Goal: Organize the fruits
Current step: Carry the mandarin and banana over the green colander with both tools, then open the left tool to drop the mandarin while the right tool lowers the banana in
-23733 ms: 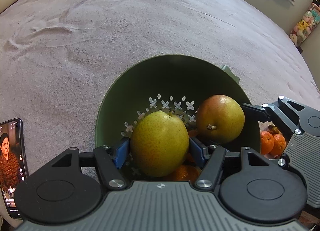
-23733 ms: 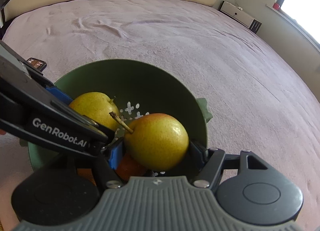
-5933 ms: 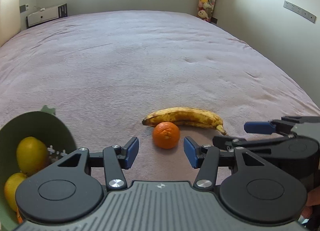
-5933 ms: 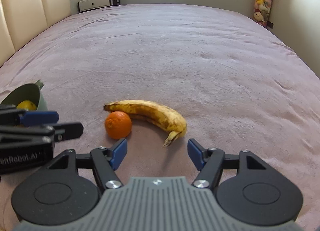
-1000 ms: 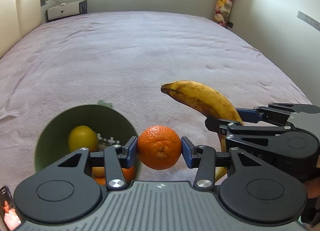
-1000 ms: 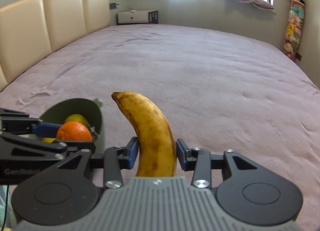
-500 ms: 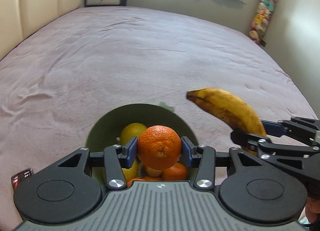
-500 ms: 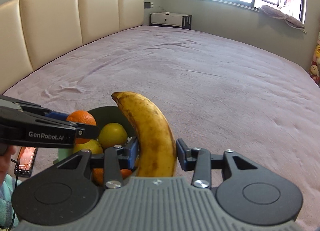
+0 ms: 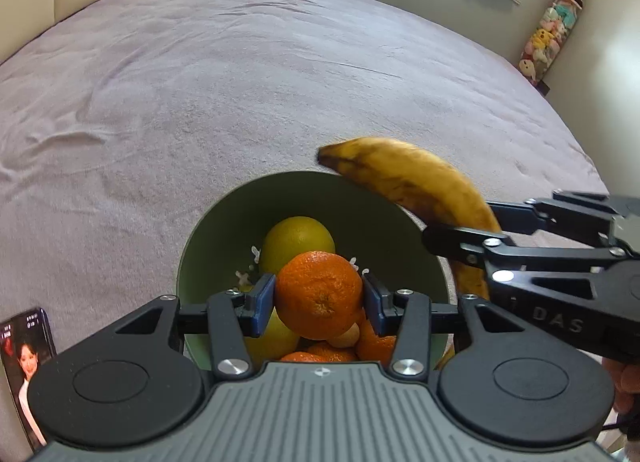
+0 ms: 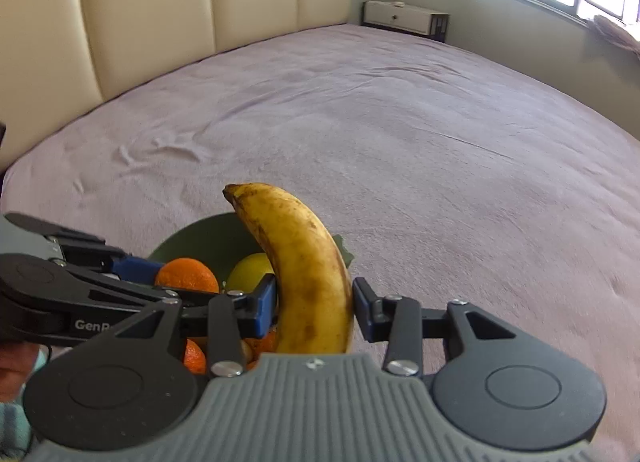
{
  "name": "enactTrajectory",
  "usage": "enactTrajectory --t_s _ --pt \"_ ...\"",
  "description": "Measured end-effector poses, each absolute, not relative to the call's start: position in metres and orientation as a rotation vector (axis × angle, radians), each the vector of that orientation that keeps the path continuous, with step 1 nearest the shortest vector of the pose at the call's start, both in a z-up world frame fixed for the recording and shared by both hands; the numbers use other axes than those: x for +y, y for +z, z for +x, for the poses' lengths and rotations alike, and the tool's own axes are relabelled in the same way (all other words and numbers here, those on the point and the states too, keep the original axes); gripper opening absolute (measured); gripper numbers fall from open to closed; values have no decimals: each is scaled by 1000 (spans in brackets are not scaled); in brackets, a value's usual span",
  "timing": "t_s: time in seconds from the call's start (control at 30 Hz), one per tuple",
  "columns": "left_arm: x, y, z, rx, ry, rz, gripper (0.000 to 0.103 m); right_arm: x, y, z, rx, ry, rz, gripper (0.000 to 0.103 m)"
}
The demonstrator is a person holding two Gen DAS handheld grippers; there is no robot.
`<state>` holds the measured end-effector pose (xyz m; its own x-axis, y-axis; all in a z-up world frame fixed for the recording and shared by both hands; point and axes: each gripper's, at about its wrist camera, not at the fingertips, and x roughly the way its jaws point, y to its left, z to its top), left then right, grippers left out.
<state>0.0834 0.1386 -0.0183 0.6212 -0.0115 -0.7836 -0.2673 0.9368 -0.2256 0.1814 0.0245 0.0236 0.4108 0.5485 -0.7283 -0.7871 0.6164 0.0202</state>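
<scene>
My left gripper [image 9: 319, 300] is shut on an orange [image 9: 319, 294] and holds it over the green perforated bowl [image 9: 360, 205]. Inside the bowl lie a yellow pear [image 9: 298, 238] and several oranges [image 9: 374, 342]. My right gripper [image 10: 315, 304] is shut on a spotted yellow banana [image 10: 304, 262], held upright with its tip above the bowl's right rim. In the left wrist view the banana [image 9: 408, 177] arches over that rim, gripped by the right gripper [image 9: 476, 240]. The right wrist view shows the left gripper [image 10: 160, 272] with the orange [image 10: 187, 274] over the bowl [image 10: 200, 238].
The bowl sits on a wide bed with a mauve cover [image 9: 240, 73]. A phone [image 9: 26, 362] with a lit screen lies at the near left. A cream padded headboard [image 10: 160, 9] and a low white cabinet [image 10: 404, 17] stand beyond the bed; plush toys [image 9: 548, 45] hang at the far right.
Both grippers have carried their fruit leftward to the bowl: the orange now hangs over its inside, and the banana's tip now reaches over its right rim.
</scene>
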Motion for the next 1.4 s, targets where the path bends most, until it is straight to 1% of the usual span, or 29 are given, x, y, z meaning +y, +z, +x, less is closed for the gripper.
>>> enactTrajectory --t_s 0.13,0.33,0.47,0.67,0.77,0.93,1.17,1.4 --pt "142 -24 91 912 168 -336 52 37 15 194 773 905 -400 38" --pt "158 -39 99 949 140 -449 53 49 5 211 774 991 -457 38" --pt "157 -46 105 986 119 -441 53 53 3 217 760 1032 -497 38" --pt "157 -50 110 980 102 -452 53 55 -1 228 767 1073 -525 38" --pt "158 -49 111 989 106 -458 57 55 -4 231 771 1084 -532 38" --pt "162 -40 109 1007 115 -474 70 57 -8 232 770 1109 -538 38" --pt "177 -24 101 1005 209 -506 71 67 -15 228 752 1136 -592 38" --pt "175 -26 103 1022 246 -464 70 84 -23 217 716 1124 -706 38"
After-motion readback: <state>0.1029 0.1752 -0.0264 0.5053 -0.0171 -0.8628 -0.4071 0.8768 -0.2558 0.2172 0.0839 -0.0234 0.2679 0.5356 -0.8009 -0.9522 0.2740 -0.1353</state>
